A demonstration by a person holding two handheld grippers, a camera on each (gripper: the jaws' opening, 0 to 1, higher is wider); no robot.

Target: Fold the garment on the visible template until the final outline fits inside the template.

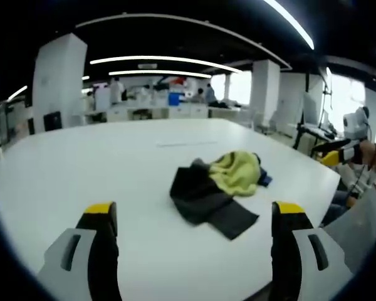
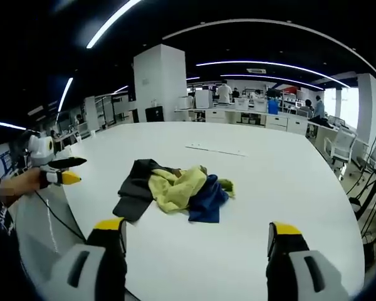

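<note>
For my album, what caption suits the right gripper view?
Open tongs hover over a white table before a crumpled heap of garments, dark, yellow and blue.

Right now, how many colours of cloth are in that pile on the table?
3: dark grey cloth on the pile's left, yellow cloth in the middle, blue cloth on the right. More may hide underneath.

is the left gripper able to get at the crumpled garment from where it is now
Probably yes. The left gripper is open and points at the garment, with bare white table between them. The right gripper hangs off to the side, out of that path.
</note>
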